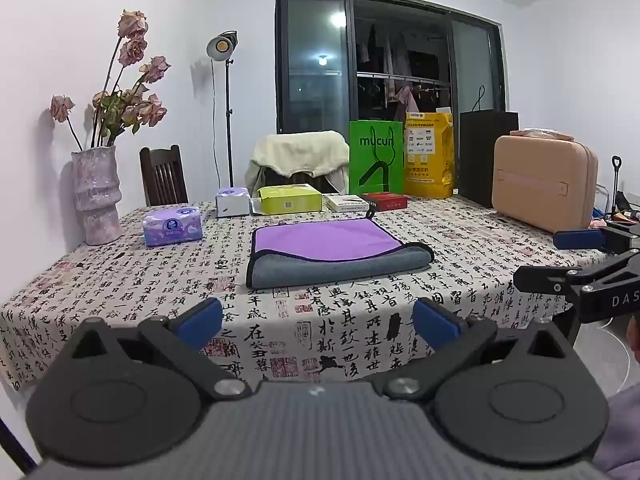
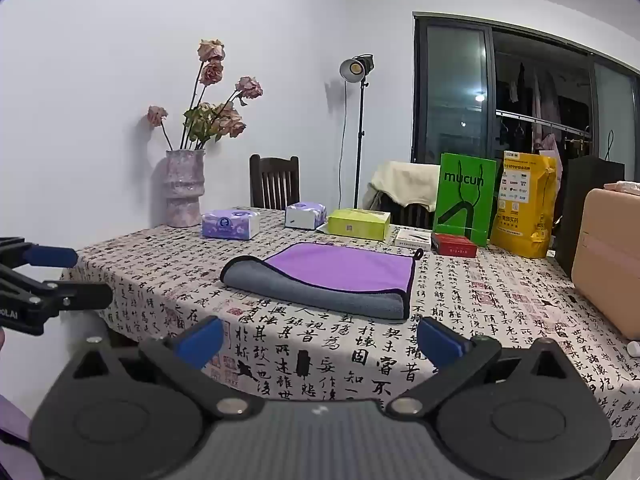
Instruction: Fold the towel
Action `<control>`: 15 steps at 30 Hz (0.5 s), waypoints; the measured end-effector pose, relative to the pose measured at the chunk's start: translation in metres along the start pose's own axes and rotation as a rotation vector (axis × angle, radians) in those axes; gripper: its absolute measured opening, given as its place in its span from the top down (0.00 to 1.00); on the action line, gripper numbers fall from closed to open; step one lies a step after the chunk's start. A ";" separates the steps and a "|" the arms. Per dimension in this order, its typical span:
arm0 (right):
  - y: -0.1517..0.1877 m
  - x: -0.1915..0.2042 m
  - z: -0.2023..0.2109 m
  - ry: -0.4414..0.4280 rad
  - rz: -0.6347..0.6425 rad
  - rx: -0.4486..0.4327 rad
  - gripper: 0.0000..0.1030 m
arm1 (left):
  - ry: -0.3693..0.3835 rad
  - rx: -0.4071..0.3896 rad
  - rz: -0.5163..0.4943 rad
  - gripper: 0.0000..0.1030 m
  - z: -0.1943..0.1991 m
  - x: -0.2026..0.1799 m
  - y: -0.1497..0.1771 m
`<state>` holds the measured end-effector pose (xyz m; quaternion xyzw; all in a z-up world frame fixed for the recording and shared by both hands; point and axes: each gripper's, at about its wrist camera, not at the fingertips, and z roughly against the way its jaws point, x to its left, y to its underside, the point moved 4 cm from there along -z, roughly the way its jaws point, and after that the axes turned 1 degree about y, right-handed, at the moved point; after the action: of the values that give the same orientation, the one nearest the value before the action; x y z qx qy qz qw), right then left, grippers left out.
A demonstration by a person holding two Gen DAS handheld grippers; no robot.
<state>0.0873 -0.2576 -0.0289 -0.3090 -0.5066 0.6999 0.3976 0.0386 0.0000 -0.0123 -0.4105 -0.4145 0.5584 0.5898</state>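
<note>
Towel, one, lies folded mid-worktop, purple side up, grey fold nearest. Left gripper and right gripper both gape, empty. Only left view shows whole suitcase. Two tissue packs.

One towel, two tissue packs, one vase

towel lies mid-table, boxes behind it, vase far left.
</note>
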 end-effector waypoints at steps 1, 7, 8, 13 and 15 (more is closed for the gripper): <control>0.000 0.000 0.000 0.001 0.002 0.002 0.00 | 0.000 -0.002 -0.002 0.00 0.000 0.000 0.000; 0.000 0.000 0.000 -0.005 0.000 0.001 0.00 | 0.001 -0.006 -0.003 0.00 -0.004 0.002 -0.001; 0.001 0.000 -0.001 -0.007 0.000 0.002 0.00 | -0.002 -0.006 -0.006 0.00 -0.002 0.000 0.001; 0.002 -0.001 -0.002 -0.006 -0.009 0.000 0.00 | -0.001 -0.006 -0.007 0.00 -0.002 0.000 0.001; -0.001 0.002 -0.006 -0.003 -0.010 -0.003 0.00 | 0.000 -0.007 -0.008 0.00 -0.001 -0.002 0.000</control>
<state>0.0920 -0.2533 -0.0300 -0.3060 -0.5098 0.6975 0.3998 0.0396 -0.0016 -0.0130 -0.4109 -0.4179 0.5547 0.5906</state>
